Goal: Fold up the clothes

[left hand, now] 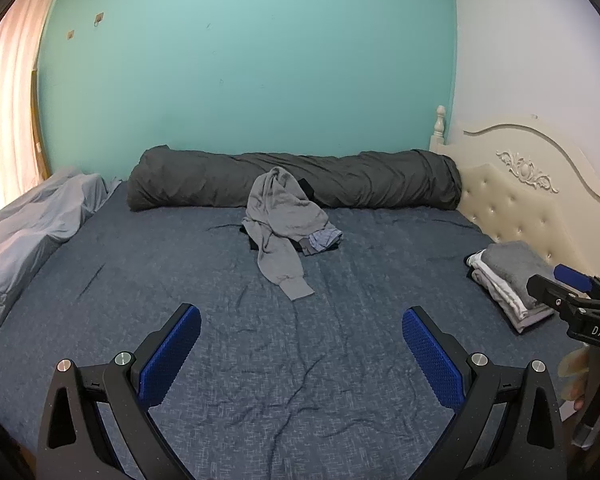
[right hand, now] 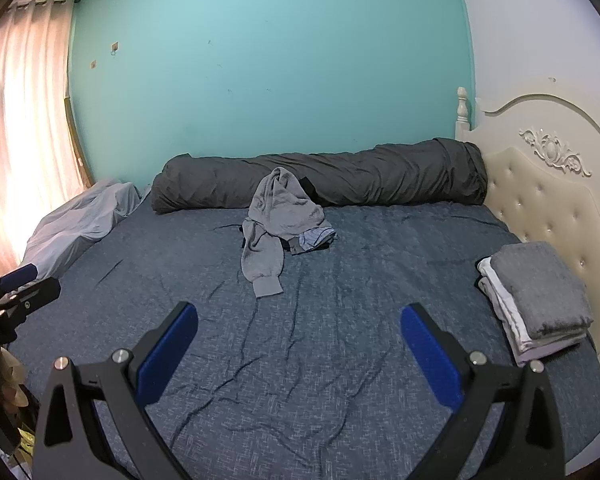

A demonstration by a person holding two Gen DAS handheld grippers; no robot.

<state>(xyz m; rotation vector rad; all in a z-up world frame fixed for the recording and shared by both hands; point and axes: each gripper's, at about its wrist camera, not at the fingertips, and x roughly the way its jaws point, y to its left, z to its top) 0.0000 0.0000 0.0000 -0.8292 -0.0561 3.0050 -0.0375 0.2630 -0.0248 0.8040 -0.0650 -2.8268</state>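
Bedroom with a teal wall; a wide bed (left hand: 284,360) under a wrinkled dark blue sheet fills both views. Against the wall lies a rolled dark grey duvet (left hand: 340,180), with pale grey bedding (left hand: 28,232) bunched at the left edge. Mid-bed, touching the roll, sits a heap of loose clothes (left hand: 284,216): a grey sweatshirt on top, one sleeve trailing toward the camera, a blue checked piece and something dark beneath. By the cream headboard (left hand: 516,196), well apart from the heap, rests a neat stack of folded clothes (right hand: 536,300), grey over white. Left tool (left hand: 300,344) spread wide, holding nothing, above bare sheet; right tool (right hand: 298,340) likewise released and empty. Risks, as judged: pinching the sweatshirt may drag the tangled pieces beneath along with it; the bed sheet's wrinkles could get caught in a low grasp; a careless sweep near the headboard could topple the stack.
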